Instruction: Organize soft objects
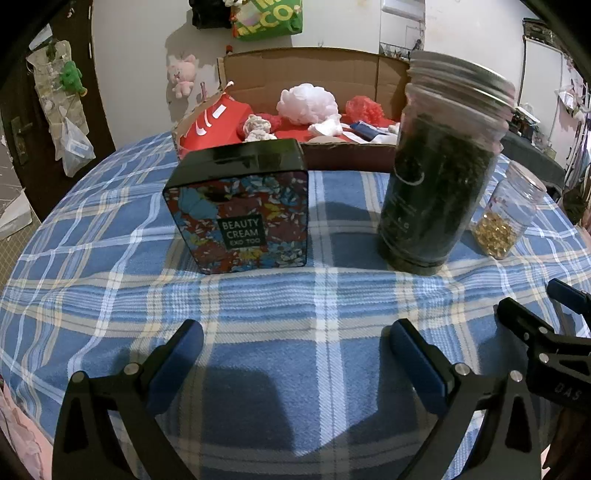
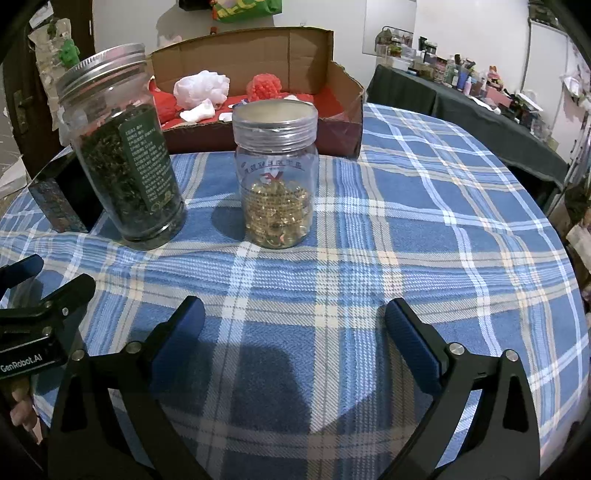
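Soft objects sit in the open cardboard box [image 1: 321,70] at the far side of the table, none held. Left to right inside it: red bag [image 1: 218,122], small white-and-red crumpled piece [image 1: 257,127], big white puffy bundle [image 1: 308,103], smaller white wad [image 1: 327,127], red mesh ball [image 1: 364,107]. All look crinkled, squashy, light. Right wrist view shows the same white bundle [image 2: 201,88] and red ball [image 2: 264,86].

In front of the box, hard items, left to right: one black tin [image 1: 240,206] with floral front reading BEAUTY CREAM, upright; one tall jar [image 1: 439,166] of dark dried leaves, metal lid; one smaller clear jar [image 1: 508,218] with golden capsules at the bottom. Two jars, one tin, one box.

Left gripper [image 1: 295,343] spread wide, nothing between its blue pads, low over the cloth. Right gripper [image 2: 293,321] likewise spread and empty, just beside the left.

Surface: blue plaid tablecloth [image 1: 110,258]. Room: white wall, pink plush toy [image 1: 183,75] hanging on it, green bag [image 1: 267,18] above, dark cluttered side table [image 2: 480,99] at right.
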`<move>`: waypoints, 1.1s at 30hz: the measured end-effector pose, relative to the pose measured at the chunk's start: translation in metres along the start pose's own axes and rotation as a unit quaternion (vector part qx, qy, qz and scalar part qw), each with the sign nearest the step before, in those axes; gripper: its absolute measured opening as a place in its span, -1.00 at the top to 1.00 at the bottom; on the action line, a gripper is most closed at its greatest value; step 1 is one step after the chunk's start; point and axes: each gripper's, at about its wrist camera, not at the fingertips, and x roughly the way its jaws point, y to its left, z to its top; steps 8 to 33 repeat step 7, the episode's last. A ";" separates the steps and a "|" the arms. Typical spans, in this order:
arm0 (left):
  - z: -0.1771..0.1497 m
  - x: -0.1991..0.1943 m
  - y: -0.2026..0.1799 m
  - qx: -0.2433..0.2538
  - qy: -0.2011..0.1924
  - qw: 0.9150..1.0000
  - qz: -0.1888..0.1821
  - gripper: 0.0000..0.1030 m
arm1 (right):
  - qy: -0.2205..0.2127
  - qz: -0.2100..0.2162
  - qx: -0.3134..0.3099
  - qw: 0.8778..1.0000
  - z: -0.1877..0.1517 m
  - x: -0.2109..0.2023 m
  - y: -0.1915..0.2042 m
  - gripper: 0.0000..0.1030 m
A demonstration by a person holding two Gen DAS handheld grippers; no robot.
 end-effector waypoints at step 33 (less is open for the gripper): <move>-0.001 -0.001 -0.001 -0.001 -0.001 1.000 -0.001 -1.00 | 0.000 0.000 -0.001 1.000 0.000 0.000 -0.001 -0.96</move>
